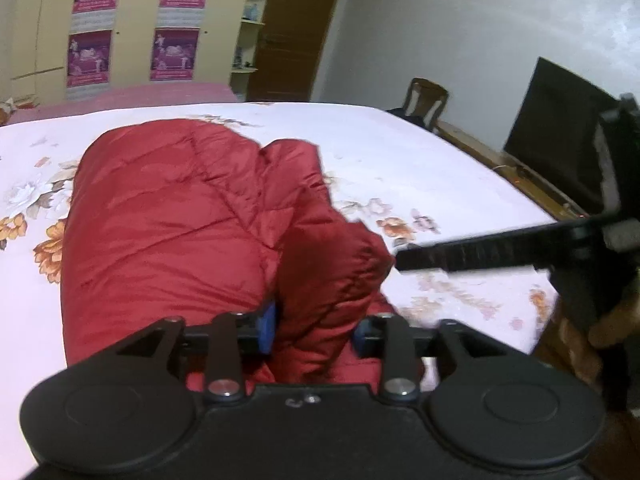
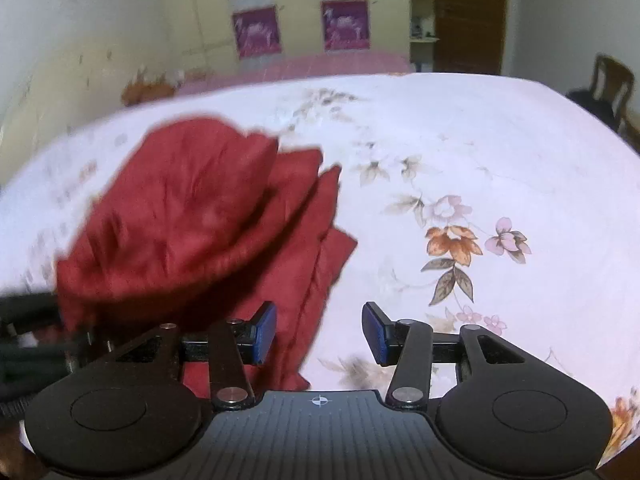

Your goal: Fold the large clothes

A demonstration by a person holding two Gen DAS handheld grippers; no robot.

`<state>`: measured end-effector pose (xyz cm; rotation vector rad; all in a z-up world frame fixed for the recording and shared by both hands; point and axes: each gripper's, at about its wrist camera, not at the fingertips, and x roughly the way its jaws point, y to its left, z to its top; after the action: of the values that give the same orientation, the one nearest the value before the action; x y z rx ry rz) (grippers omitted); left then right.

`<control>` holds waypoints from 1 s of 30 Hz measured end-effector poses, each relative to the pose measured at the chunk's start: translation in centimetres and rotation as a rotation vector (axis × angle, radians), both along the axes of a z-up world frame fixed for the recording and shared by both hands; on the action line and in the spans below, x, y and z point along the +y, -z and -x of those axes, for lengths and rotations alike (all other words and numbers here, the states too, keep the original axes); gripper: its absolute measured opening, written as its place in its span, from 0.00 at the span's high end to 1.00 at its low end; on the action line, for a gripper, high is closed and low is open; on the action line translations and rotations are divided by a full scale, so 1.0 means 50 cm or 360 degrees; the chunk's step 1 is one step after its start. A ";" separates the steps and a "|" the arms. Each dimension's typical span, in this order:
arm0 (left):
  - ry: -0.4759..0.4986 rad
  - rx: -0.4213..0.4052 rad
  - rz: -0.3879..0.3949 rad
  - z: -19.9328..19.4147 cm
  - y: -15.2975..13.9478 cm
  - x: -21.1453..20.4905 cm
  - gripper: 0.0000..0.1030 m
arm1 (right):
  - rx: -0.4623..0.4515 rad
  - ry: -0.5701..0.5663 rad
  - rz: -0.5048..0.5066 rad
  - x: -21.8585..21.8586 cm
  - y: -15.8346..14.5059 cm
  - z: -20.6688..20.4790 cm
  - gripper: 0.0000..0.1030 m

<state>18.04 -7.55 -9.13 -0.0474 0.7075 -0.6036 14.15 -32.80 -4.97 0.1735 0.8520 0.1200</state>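
The red quilted jacket (image 1: 172,240) lies in a folded bundle on the bed (image 1: 420,160), nearer the bed's near edge than its far one, with bare floral bedspread (image 2: 460,200) on its other sides. In your left wrist view a puffy fold of the jacket stands between the blue pads of your left gripper (image 1: 316,326); the pads sit at either side of that fold, but the fabric covers their inner faces, so I cannot tell whether they press on it or stand clear. Your right gripper (image 2: 319,332) has its jaws apart with nothing between them: only bedspread and the jacket's flat lower layers show in the gap, and its left pad (image 2: 266,330) overlaps the jacket's edge in the picture, contact uncertain. In the left wrist view your right gripper appears as a dark bar reaching in from the right, its tip just beside the jacket's right side. Beyond the bed's far edge stand a cream wardrobe (image 1: 132,20) carrying purple posters (image 1: 90,58), a brown door (image 1: 296,28), a wooden chair (image 1: 426,100) and a dark screen (image 1: 560,120).
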 end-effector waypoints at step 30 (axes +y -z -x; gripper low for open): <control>-0.0197 0.0049 0.0149 -0.024 0.040 0.198 0.70 | 0.0088 -0.0036 -0.0185 0.102 -0.012 0.041 0.89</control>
<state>19.24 2.36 -11.12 -0.1863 0.7003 -0.5182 12.08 -27.72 -4.38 0.2770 0.9030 0.1868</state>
